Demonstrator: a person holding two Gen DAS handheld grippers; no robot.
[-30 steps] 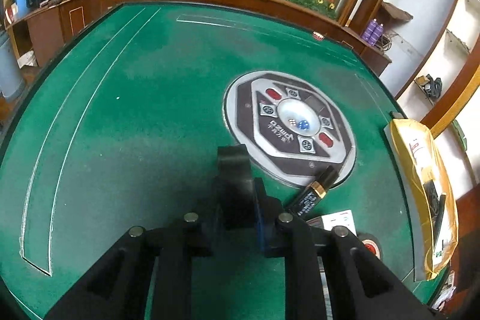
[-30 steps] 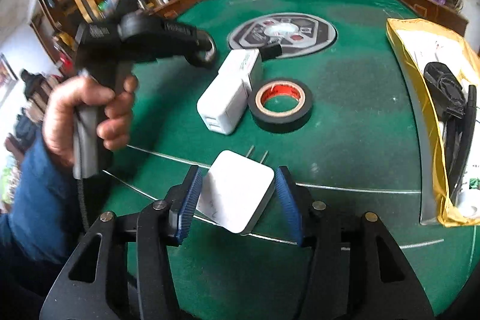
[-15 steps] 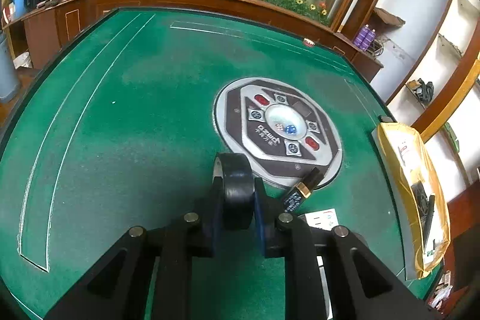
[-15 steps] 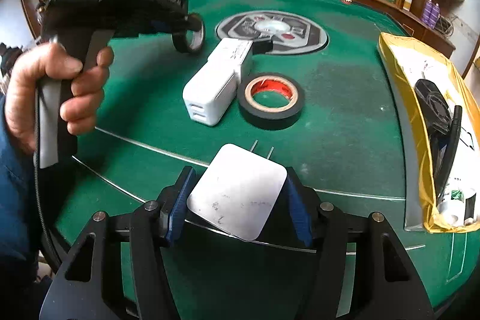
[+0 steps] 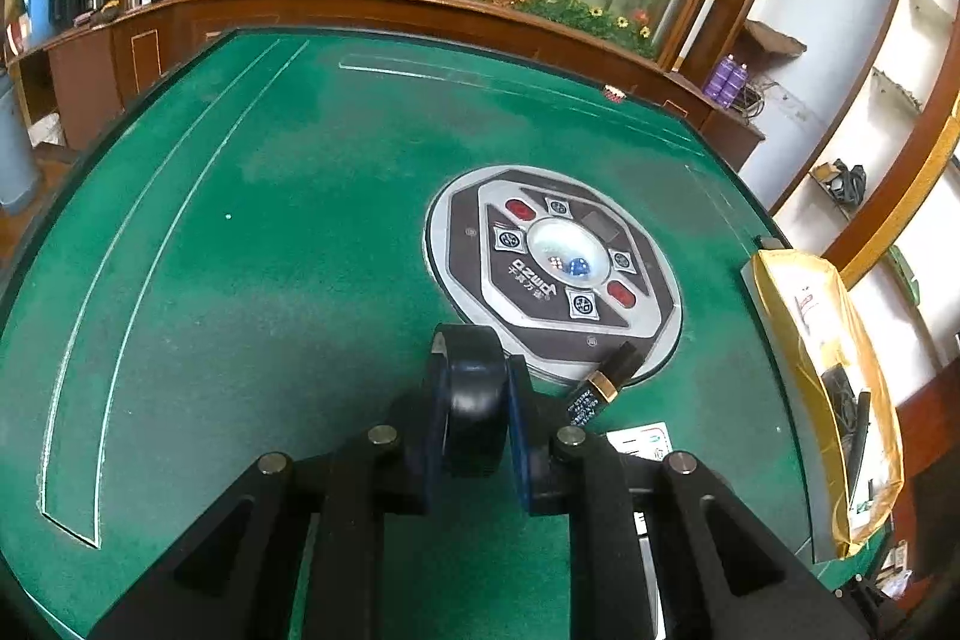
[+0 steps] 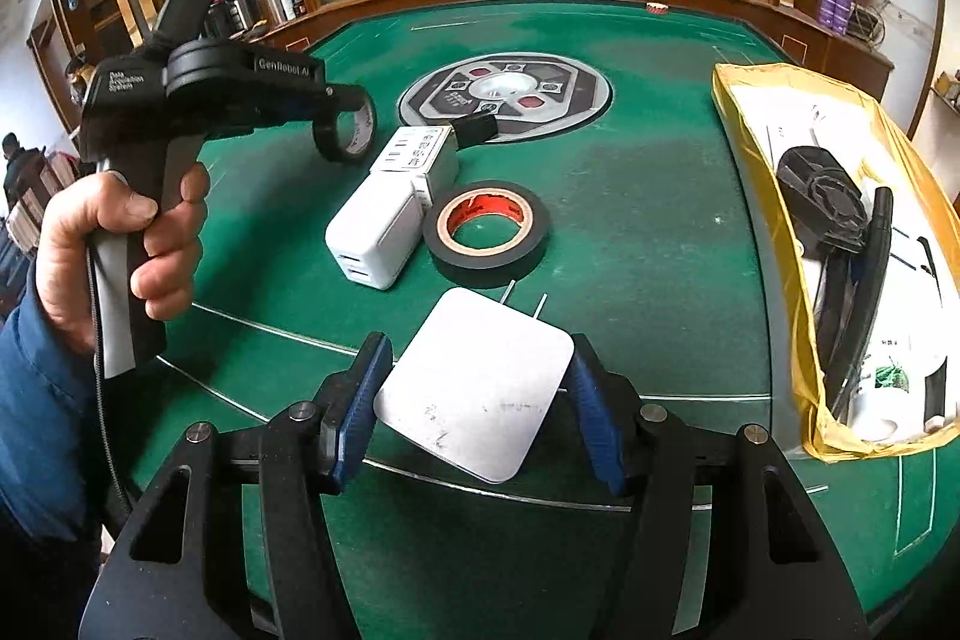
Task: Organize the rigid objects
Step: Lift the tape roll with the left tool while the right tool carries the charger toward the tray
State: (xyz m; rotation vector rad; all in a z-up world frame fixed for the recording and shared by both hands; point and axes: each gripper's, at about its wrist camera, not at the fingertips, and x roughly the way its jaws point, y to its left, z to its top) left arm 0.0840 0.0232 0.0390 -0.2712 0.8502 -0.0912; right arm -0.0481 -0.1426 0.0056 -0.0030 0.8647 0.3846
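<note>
Our right hand-held gripper pinches a flat white plug adapter by its two side edges, prongs pointing away from us, held clear above the counter. Our left hand-held gripper is clamped edge-on around a small black tape roll, also lifted off the green felt. Both loads look ready to be carried, so we judge the step in hand to be transport to the yellow bag lying open at the counter's right edge, which already holds dark items and white boxes.

To do this well we should keep the adapter level and our squeeze steady, since its smooth sides could slip. We should pass above the larger red-cored tape roll and the white charger block just beside it, rather than sweep low and knock them. One hand should enter the bag at a time, releasing only once low inside.
</note>
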